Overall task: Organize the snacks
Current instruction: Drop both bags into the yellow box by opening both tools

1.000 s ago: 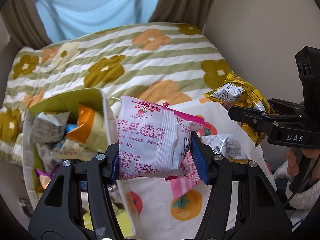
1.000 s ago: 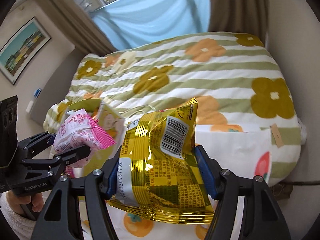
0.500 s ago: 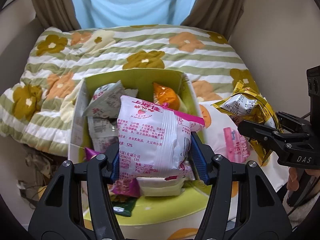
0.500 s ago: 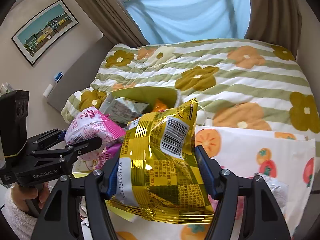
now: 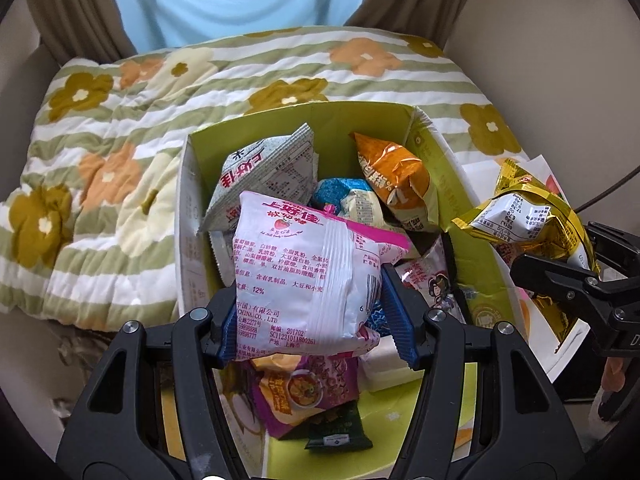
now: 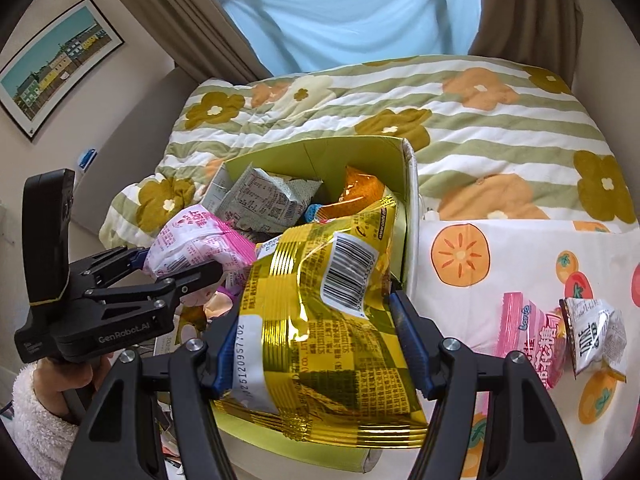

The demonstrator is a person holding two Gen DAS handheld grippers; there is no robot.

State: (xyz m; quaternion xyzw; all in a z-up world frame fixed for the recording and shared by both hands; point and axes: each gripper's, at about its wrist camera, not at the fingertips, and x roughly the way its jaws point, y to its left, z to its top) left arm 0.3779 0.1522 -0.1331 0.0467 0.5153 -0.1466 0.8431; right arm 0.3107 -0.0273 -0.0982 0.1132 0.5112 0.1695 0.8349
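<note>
Loosening its jaws, your left hand-held gripper [image 5: 314, 314] has the pink snack bag [image 5: 304, 280] between its pads, your right hand-held gripper [image 6: 320, 344] clamps the gold snack bag [image 6: 320, 320], and the green box [image 5: 332, 128] of snacks lies just beyond both, on the bed [image 5: 120, 140].

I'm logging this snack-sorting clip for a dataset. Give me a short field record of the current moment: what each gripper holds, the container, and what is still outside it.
left gripper: jaws opening, pink-and-white snack bag between them, over the box
right gripper: shut on gold snack bag
container: green cardboard box, open, on the flowered quilt
box contents: several packets, including an orange bag and a grey-white bag
still outside: pink candy packet and white packet on the fruit-print cloth
</note>
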